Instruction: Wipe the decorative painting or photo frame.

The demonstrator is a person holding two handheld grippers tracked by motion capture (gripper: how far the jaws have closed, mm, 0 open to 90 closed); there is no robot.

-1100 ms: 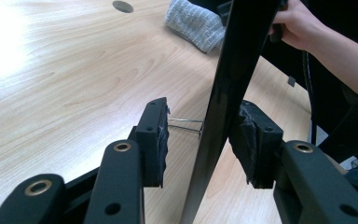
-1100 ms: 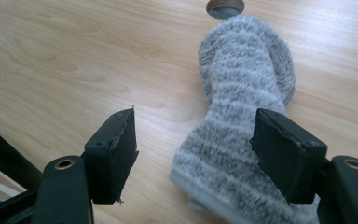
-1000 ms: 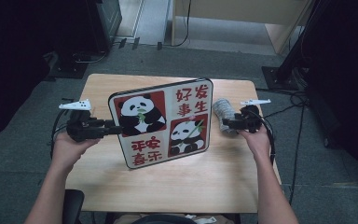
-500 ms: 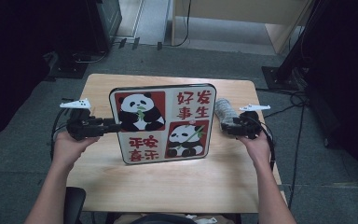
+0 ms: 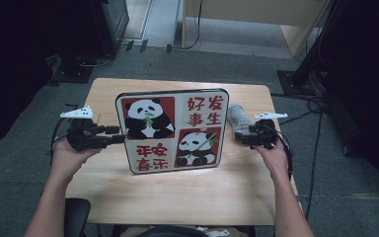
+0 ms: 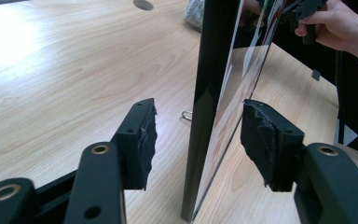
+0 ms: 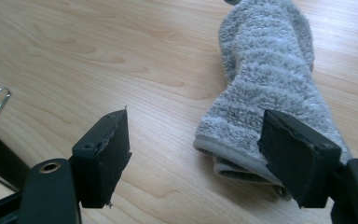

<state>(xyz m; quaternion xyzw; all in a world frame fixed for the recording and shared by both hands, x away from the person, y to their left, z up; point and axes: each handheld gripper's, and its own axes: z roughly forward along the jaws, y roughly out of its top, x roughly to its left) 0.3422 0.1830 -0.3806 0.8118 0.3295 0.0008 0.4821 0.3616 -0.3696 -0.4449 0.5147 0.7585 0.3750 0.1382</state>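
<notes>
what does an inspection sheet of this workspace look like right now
surface: wooden table, bare at the front
job's things: panda picture frame upright on its wire stand; grey fluffy cloth folded to its right
clutter: nothing seen
grippers: left gripper open, jaws just opened, astride the frame's edge without pressing; right gripper open, jaws just opened, at the cloth's end
cables: black cables on the floor
surroundings: grey carpet, dark equipment stands

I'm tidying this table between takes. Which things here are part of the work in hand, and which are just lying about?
In the work:
- panda picture board, upright, its edge between the open jaws of the left hand-held gripper
- grey cloth, folded, just ahead of the open right hand-held gripper

Lying about:
- cables on the floor
- black stand beside the table
</notes>
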